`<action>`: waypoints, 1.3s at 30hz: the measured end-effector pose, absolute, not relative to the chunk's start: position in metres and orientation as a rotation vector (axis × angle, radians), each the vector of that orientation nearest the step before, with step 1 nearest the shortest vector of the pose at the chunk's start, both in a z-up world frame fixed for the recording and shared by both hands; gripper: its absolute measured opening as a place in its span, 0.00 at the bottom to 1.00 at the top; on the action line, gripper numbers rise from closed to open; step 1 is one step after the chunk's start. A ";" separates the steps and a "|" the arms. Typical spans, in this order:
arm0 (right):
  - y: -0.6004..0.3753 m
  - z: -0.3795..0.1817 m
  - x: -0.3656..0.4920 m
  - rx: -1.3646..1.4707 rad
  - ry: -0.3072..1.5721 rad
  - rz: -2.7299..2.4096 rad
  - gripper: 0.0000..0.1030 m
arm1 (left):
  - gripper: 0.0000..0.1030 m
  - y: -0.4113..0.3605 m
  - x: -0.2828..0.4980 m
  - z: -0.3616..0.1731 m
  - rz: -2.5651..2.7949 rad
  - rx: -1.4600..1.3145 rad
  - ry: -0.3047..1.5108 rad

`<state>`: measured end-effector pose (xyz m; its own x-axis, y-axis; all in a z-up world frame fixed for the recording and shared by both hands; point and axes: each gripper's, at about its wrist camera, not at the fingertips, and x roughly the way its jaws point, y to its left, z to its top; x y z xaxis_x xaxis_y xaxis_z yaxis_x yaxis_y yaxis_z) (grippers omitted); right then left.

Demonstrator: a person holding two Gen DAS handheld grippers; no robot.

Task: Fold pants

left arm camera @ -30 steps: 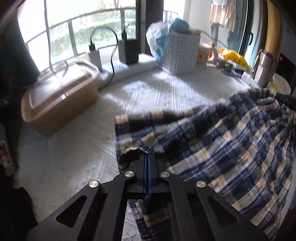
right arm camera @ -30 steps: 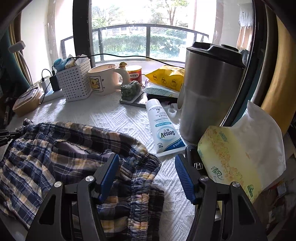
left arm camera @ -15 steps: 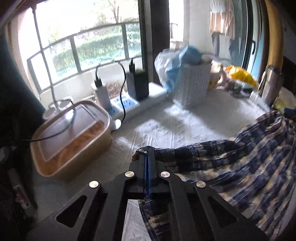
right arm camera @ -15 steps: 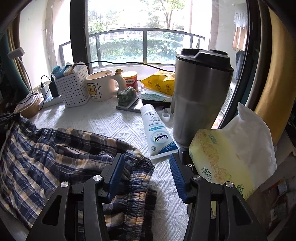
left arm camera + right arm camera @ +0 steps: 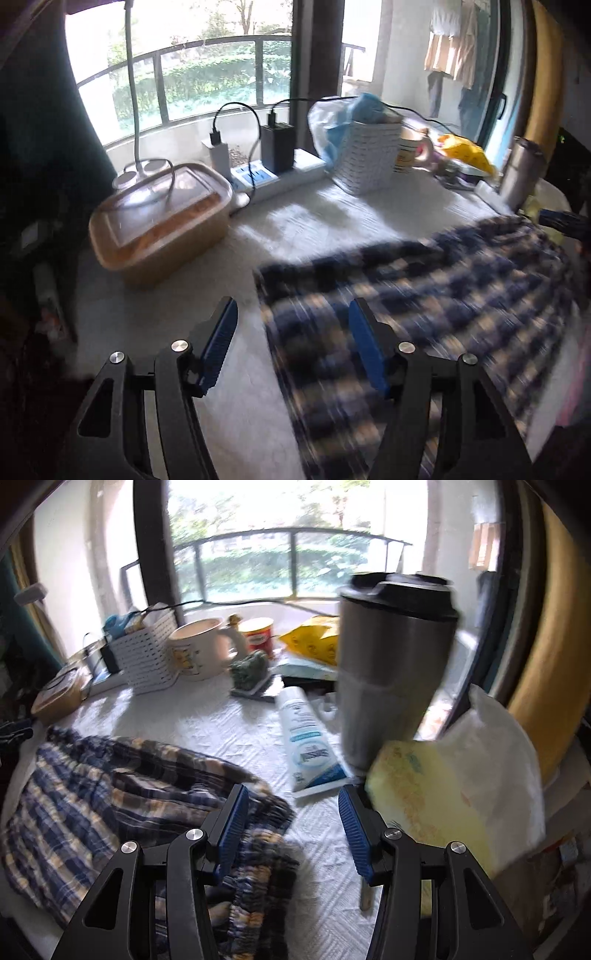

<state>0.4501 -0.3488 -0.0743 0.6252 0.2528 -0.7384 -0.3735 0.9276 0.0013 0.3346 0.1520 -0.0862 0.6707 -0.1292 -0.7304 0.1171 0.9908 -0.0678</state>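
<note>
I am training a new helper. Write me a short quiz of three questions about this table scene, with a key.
1. True or false: the left gripper is clamped on the plaid pants.
2. What lies flat just left of the steel tumbler? A) tube B) spoon C) phone
3. What colour is the basket?

Key: 1 false, its jaws are opening and the pads do not press the cloth. 2 A, the tube. 3 white.

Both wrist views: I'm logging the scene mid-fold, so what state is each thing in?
Plaid pants: lying spread on the table, released.
Left tongs: opening, nothing pinched.
Right tongs: open, waistband beside the left finger.
Tan container: lid on.
Steel tumbler: upright, lidded.
Tube: lying flat.
</note>
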 end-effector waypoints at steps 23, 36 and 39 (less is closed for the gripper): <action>-0.327 -0.108 0.488 -0.282 0.903 0.238 0.17 | 0.61 0.131 0.285 -0.145 -0.141 -0.012 0.948; -0.212 -0.045 0.465 -0.423 0.753 0.564 0.60 | 0.61 0.151 0.360 -0.108 -0.238 -0.042 0.799; -0.185 -0.062 0.476 -0.443 0.802 0.598 0.59 | 0.60 0.157 0.394 -0.116 -0.214 -0.074 0.807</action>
